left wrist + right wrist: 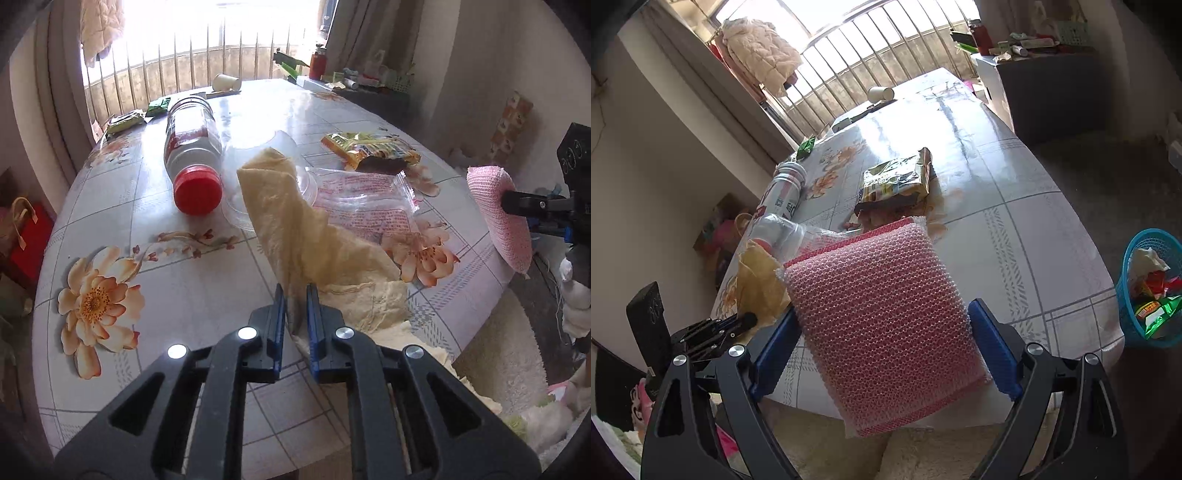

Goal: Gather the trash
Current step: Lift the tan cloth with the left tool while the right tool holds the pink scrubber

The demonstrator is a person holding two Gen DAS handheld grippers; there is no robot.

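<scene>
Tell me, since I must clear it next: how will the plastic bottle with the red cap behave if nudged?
The bottle lies on its side on the glossy tablecloth, so it will probably roll. It looks empty, so likely light. Its smooth wall may slip between fingers.

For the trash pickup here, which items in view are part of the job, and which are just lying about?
Job:
- pink sponge, clamped in the right gripper
- yellow cloth, at the left gripper
- plastic bottle
- snack wrapper
- clear bag
- blue basket, already holding trash

Lying about:
- jacket on the window rail
- red bag on the floor
</scene>
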